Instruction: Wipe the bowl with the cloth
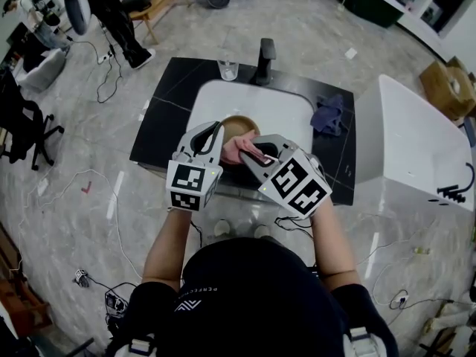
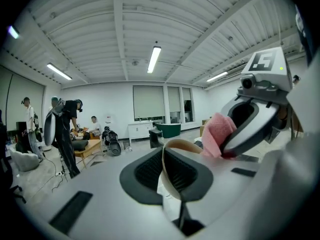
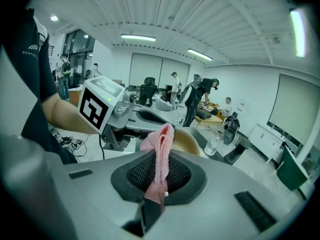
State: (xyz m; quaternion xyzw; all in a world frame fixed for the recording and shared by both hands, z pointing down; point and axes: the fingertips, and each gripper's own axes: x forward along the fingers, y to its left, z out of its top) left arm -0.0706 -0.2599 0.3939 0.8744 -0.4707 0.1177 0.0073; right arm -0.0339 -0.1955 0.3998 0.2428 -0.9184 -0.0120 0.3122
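While the person leans over the black desk [image 1: 167,125], both grippers hang above the white sink [image 1: 216,95] set into it. The left gripper [image 2: 170,171] has its jaws clenched on the rim of the tan bowl [image 2: 181,144]. The thin wall is pinched between the 2 ribbed pads, so the bowl is held up over the sink. The right gripper [image 3: 159,176] has its jaws closed tight on the pink cloth [image 3: 163,143], which sticks up from between the pads in a folded bunch and trails a little below them. From above, the cloth sits at the bowl's near edge, between the 2 grippers; whether it presses on the inside of the bowl I cannot tell. At the back of the sink a clear glass [image 1: 228,69] stands just beside the black tap [image 1: 265,56]. A dark blue rag [image 1: 327,114] lies crumpled on the desk to the right of the sink. Well apart from the desk, another person in black [image 1: 119,21] stands on the marble floor [image 1: 89,222].
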